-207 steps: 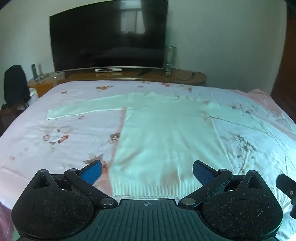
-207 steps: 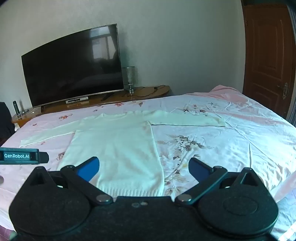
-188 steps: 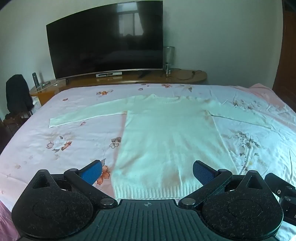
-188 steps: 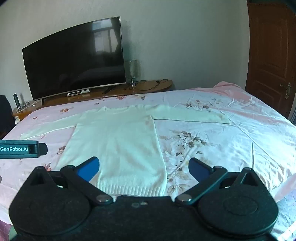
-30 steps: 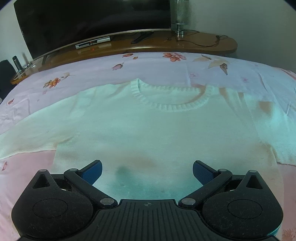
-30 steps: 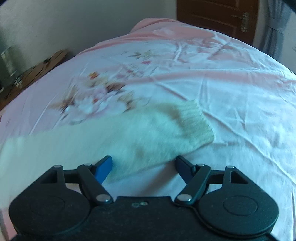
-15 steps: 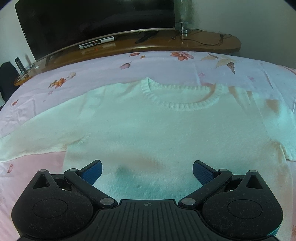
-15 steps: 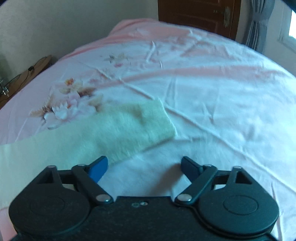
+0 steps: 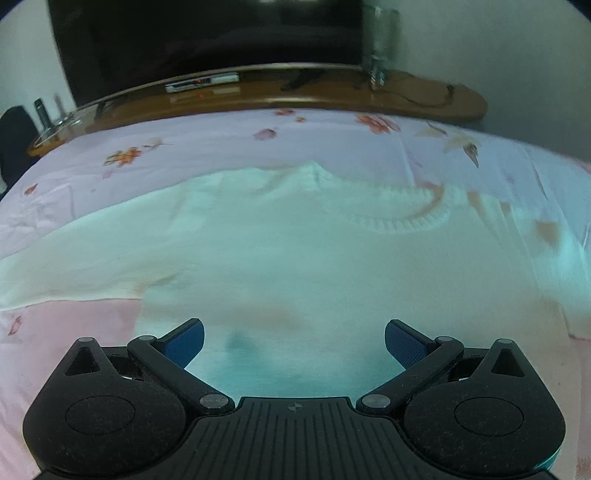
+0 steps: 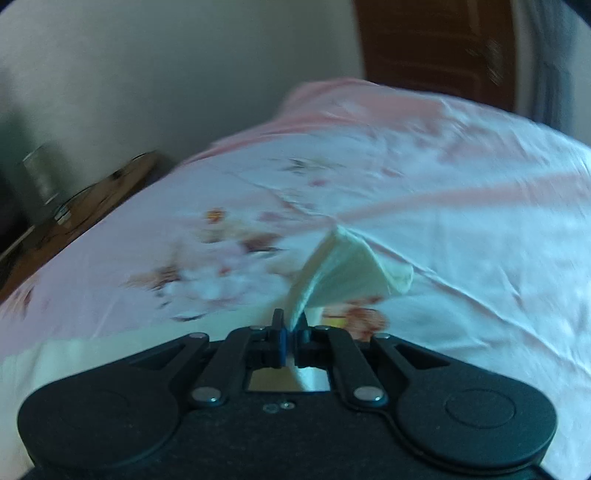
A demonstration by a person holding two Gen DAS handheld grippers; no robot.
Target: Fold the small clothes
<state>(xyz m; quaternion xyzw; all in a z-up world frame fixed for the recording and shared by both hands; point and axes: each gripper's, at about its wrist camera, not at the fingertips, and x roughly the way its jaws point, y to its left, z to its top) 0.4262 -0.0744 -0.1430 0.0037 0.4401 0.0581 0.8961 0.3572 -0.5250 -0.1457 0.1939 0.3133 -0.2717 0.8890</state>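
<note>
Bed: covered by a pink floral sheet, filling most of both views, creased on the right side.
Television: dark screen against the wall beyond the bed's far edge, above a curved wooden stand.
Sweater: white knit, spread flat on the sheet, ribbed neckline toward the far side; body directly beneath the left claw, one sleeve running off to the left.
Right sleeve: raised off the sheet in a folded peak, cuff end hanging loose beyond the pinch point, somewhat blurred.
Left claw: spread wide, blue pads apart above the sweater's chest, nothing between them.
Right claw: just snapped closed, pads pinching the sleeve's fabric near the cuff.
Glass: on the stand at the left edge of the right wrist view, blurred.
</note>
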